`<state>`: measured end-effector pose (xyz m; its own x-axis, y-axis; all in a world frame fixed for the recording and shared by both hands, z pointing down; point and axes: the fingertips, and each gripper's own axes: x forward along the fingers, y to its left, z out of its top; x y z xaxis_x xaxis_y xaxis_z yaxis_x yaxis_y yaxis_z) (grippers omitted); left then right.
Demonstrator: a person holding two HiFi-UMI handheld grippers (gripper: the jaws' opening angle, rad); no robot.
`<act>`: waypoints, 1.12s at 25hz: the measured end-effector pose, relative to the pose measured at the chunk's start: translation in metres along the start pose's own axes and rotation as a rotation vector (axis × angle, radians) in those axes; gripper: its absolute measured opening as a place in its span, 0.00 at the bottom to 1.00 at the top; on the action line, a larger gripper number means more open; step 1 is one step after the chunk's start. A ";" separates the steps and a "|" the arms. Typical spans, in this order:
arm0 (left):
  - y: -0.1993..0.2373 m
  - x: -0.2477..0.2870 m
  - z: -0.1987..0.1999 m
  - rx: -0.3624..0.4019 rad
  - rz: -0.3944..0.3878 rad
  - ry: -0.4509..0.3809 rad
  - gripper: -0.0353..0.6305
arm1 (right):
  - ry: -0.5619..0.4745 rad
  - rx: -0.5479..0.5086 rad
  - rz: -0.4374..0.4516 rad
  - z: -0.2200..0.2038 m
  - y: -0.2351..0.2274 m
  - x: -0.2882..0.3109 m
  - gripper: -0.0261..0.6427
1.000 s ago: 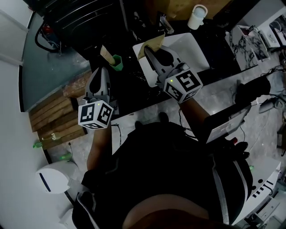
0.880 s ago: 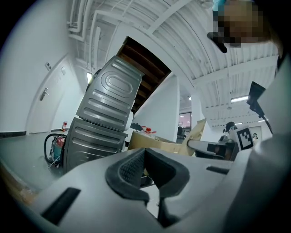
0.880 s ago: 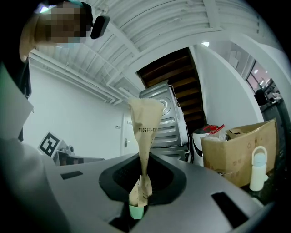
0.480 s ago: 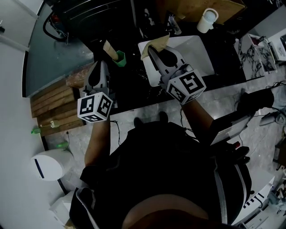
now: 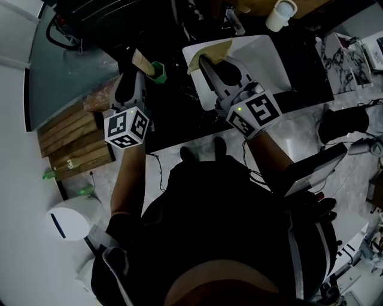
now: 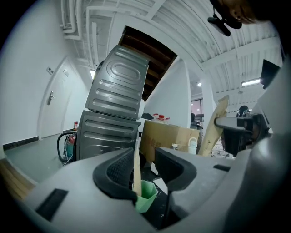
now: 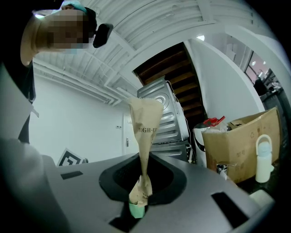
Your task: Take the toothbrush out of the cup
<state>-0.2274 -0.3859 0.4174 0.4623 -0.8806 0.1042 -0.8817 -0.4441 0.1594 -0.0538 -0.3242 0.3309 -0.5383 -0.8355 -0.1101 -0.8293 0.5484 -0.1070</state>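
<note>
**Two wrapped toothbrushes, one cup, one of them out already**

I count two grippers, two paper-sleeved toothbrushes, one green cup, one white tray, one white lidded mug and one cardboard box.

The green cup (image 6: pixel 146 196) stands on the black counter (image 5: pixel 173 122). It holds a single thing: the first toothbrush (image 6: pixel 136 164), a tan paper-sleeved stick rising out of it and leaning slightly. The left gripper (image 6: pixel 146 168) is level with it. Its jaws have just been opening and now stand well apart. The cup and its stick sit in the gap, close against one pad, with nothing pinched.

The second toothbrush (image 7: pixel 145 132) is outside the cup. The right gripper (image 7: pixel 143 177) has it clamped low on the sleeve, jaws drawn in tight on the paper. The sleeve fans out above the pads with dark print across it, and a green end (image 7: pixel 136 210) pokes out below them. From the head view this gripper hangs over the white tray (image 5: pixel 272 60), just to the right of the cup. The only thing I can see over the tray is the gripper and its sleeve.

Farther back on the counter stands the white lidded mug (image 5: pixel 281 13). What it holds I cannot tell. The cardboard box (image 7: pixel 241 136) sits behind it, flaps up, with something red showing at its top.
</note>
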 end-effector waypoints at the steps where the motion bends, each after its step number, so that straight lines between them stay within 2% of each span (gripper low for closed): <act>1: 0.002 0.005 -0.005 -0.002 -0.008 0.014 0.27 | 0.002 0.000 -0.007 -0.002 -0.002 0.001 0.11; 4: 0.006 0.022 -0.020 -0.008 -0.035 0.049 0.28 | 0.012 0.009 -0.027 -0.009 -0.007 0.004 0.11; 10: 0.017 0.046 -0.050 -0.011 -0.038 0.108 0.28 | 0.034 0.010 -0.056 -0.025 -0.010 0.008 0.11; 21: 0.024 0.072 -0.074 -0.021 -0.040 0.132 0.28 | 0.071 0.016 -0.099 -0.046 -0.013 0.007 0.11; 28: 0.027 0.079 -0.078 -0.015 -0.026 0.118 0.19 | 0.085 0.012 -0.105 -0.048 -0.014 -0.002 0.11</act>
<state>-0.2071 -0.4542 0.5061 0.4940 -0.8427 0.2140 -0.8680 -0.4636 0.1780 -0.0484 -0.3323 0.3803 -0.4600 -0.8878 -0.0135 -0.8802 0.4579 -0.1250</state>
